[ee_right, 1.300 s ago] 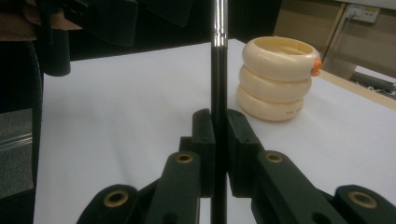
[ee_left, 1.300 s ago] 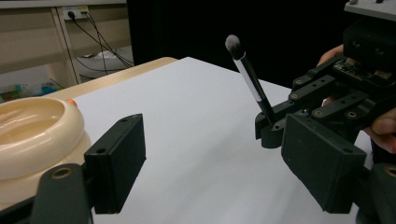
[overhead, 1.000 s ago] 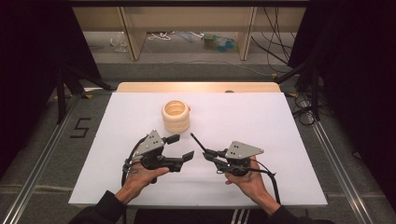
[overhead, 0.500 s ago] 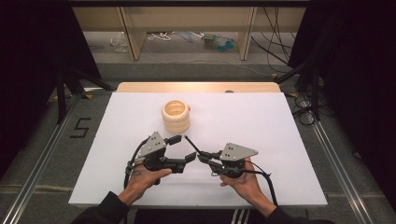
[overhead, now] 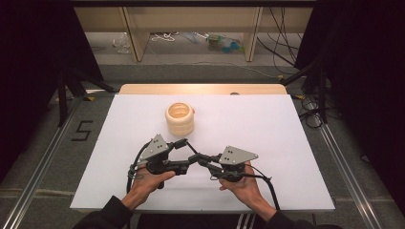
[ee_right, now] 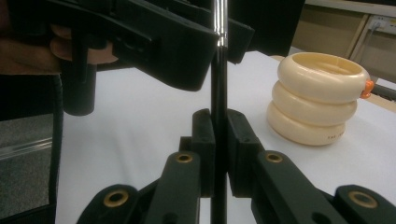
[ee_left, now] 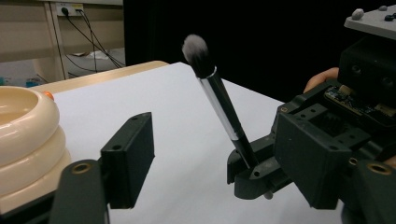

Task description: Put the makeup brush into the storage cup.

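Makeup brush [ee_left: 219, 107] sitting clamped upright in right tool [ee_right: 219, 135]; left tool [ee_left: 210, 168] gaping wide beside it, should be closing squarely on handle.

ring stack [overhead: 180, 118] set on table [overhead: 286, 124], upper centre-left of the high view | left gripper [overhead: 184, 153] placed below it, lower centre-left | right gripper [overhead: 199, 159] placed lower centre, just right of the left one, tips almost met | brush [ee_left: 219, 105] held in the right gripper, raised between the two
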